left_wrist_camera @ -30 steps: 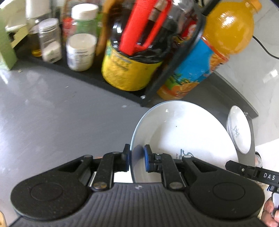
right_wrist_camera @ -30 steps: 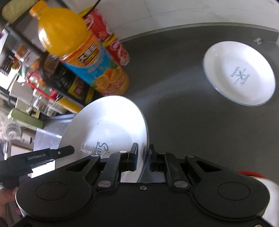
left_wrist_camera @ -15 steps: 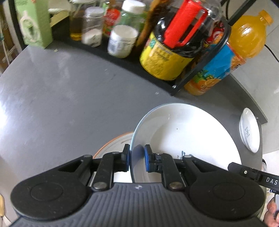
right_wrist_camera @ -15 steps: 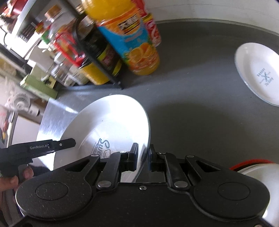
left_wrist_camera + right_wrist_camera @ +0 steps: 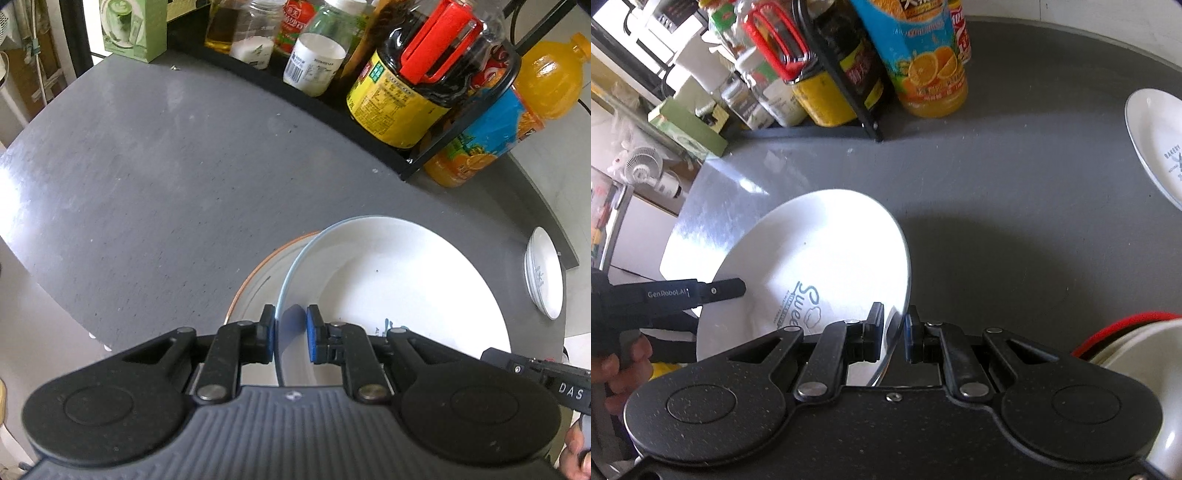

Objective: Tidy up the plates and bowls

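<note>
A large white plate with a pale blue rim and blue lettering hangs tilted above the grey table. My left gripper is shut on its near-left rim. On the opposite rim my right gripper is shut, and from there the white plate shows its glossy inside. Under the held plate lies an orange-rimmed plate, mostly hidden. A smaller white plate printed with a logo rests flat at the far right; in the right wrist view the smaller plate is near the right edge.
A black rack with jars and a dark oil jug lines the table's back. An orange juice bottle stands beside it. A red-rimmed white bowl sits at the right gripper's lower right. A hand holds the left gripper.
Both grippers have drawn the white plate back from the rack toward the near table edge. The orange-rimmed plate has come into view beneath it.
</note>
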`<state>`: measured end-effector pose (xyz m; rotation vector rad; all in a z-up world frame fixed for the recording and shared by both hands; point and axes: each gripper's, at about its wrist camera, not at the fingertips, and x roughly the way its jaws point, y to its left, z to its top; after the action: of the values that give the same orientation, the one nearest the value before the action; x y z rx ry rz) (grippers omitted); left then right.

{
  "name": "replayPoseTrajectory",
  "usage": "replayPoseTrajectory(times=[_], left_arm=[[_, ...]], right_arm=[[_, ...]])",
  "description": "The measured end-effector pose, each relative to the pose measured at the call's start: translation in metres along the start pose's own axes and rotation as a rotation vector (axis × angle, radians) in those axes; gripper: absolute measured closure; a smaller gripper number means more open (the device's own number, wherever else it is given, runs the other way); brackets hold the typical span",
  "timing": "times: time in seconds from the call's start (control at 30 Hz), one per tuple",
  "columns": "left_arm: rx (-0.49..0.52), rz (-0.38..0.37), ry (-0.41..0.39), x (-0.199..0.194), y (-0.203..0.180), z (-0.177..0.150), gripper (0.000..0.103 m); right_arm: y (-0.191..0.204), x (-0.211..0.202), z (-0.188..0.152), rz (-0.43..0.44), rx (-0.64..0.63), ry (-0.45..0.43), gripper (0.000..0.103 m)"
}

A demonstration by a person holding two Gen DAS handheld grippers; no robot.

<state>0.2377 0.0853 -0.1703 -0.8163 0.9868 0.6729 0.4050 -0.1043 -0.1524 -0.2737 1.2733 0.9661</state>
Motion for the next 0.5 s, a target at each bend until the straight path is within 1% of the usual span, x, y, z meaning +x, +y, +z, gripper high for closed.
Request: replayPoseTrajectory(times=[0.3, 0.5], left_arm=[[0.040, 0.008, 0.045, 0.010, 0.010, -0.004, 0.086], [0.087, -0.015, 0.076, 0.017, 0.013, -0.004, 0.086]], right_arm=[[0.014, 0.008, -0.015, -0.057, 0.012, 0.014, 0.091], [0.021, 0.015, -0.024, -0.112, 0.022, 0.017, 0.091]])
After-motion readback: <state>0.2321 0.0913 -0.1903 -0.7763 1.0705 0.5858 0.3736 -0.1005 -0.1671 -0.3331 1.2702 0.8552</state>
